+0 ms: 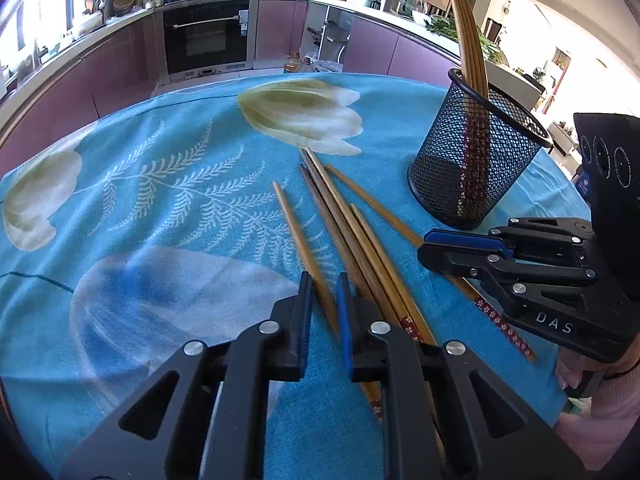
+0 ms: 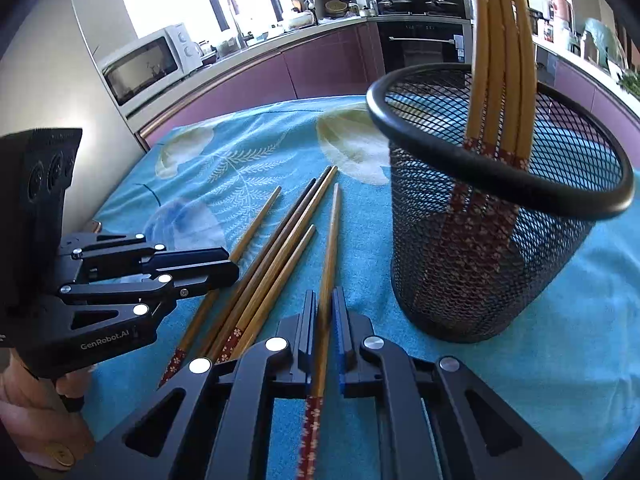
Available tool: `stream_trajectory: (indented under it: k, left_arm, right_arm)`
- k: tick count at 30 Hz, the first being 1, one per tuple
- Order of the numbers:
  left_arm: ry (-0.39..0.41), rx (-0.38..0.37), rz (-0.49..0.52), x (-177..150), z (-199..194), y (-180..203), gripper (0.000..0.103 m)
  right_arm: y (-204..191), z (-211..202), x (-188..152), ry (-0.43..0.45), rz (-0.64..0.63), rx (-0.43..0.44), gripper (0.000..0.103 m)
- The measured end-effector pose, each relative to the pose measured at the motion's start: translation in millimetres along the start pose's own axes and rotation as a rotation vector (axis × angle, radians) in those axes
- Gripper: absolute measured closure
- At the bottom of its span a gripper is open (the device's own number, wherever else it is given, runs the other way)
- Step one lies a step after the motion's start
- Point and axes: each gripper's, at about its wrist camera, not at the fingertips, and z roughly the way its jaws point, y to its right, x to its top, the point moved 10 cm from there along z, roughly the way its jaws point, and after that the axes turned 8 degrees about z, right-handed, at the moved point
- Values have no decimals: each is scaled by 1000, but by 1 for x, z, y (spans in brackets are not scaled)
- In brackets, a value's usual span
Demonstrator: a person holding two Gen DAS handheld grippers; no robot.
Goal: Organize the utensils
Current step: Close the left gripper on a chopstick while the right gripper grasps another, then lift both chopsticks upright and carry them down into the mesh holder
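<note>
Blue tablecloth: six loose chopsticks; each hand-held gripper, left and right, clenching one.

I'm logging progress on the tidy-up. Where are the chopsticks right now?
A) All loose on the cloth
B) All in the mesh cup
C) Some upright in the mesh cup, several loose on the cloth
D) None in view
C: a few chopsticks stand in the mesh cup, while loose chopsticks lie on the blue cloth.

The tops of the tan wooden chopsticks standing in the black wire-mesh cup are cut off by the upper edge; their patterned red ends are veiled by mesh.
</note>
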Motion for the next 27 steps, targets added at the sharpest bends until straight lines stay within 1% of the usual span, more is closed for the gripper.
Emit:
stream_trajectory:
  k: [3, 12, 21, 27]
  left_arm:
    - [9, -5, -16, -1, -2, 0, 95]
    - [42, -18, -14, -3, -18, 3, 95]
    - [102, -46, 21, 8, -46, 13, 96]
    - [143, -90, 35, 19, -66, 22, 96]
  right_arm:
    - [2, -5, 0, 13, 15, 6, 97]
    - [-7, -28, 1, 61, -1, 57, 97]
    - [-17, -54, 3, 115, -32, 95, 97]
    - [-21, -77, 8, 171, -53, 99, 97]
